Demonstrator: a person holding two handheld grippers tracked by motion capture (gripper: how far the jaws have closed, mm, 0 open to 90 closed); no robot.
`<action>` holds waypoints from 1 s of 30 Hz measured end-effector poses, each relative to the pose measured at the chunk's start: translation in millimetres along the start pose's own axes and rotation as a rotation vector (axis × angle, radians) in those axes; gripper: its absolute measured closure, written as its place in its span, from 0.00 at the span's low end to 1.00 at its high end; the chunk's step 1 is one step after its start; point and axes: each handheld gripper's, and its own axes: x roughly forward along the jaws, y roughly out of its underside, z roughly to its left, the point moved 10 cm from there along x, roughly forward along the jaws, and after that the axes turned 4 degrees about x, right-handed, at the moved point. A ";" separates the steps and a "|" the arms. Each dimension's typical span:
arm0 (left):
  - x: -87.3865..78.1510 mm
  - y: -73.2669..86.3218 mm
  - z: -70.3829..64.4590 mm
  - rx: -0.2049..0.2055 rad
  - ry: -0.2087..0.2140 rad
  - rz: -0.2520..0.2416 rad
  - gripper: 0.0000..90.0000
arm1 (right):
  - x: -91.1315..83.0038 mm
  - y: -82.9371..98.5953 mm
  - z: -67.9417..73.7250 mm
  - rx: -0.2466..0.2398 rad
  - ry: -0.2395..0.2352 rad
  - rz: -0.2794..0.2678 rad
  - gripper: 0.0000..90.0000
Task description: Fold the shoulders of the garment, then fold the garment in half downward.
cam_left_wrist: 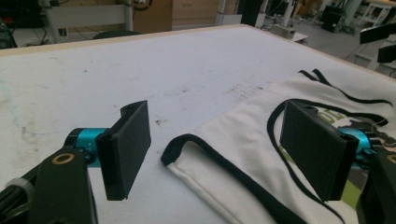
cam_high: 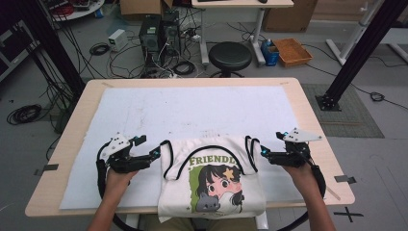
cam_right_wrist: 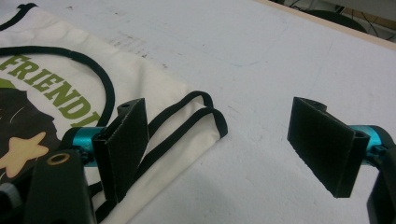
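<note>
Green capitals reading "FRIENDL" arc above a cartoon girl and grey cat printed on the cream sleeveless shirt with black trim (cam_high: 211, 178). It lies flat at the near edge of the white cloth sheet (cam_high: 192, 110) covering the pale wooden table (cam_high: 308, 110), neckline towards the far side, hem hanging over the near edge, its long axis running away from the person. Beyond stand a round black stool (cam_high: 230, 55), computer towers (cam_high: 158, 31) and tangled floor cables. The left gripper (cam_high: 156, 153) is spread wide at the shirt's left shoulder strap; the right gripper (cam_high: 262, 150) gapes likewise at the right strap, neither holding anything.
</note>
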 end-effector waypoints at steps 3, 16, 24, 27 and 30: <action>-2.6 1.4 4.1 -0.006 -0.007 0.005 0.27 | -1.6 2.2 0.3 -0.015 -0.019 0.017 0.23; 1.7 6.9 4.8 0.003 -0.025 0.041 0.27 | -0.8 11.3 -6.3 0.009 -0.012 0.027 0.23; 1.2 7.7 7.5 -0.008 -0.034 0.044 0.28 | 2.2 12.1 -3.4 0.011 -0.014 0.035 0.23; 1.7 9.0 7.2 -0.011 -0.037 0.052 0.27 | 3.8 13.2 -2.9 0.015 -0.018 0.040 0.23; 3.5 11.8 7.4 -0.010 -0.038 0.074 0.28 | 6.5 14.9 -2.1 0.018 -0.026 0.051 0.23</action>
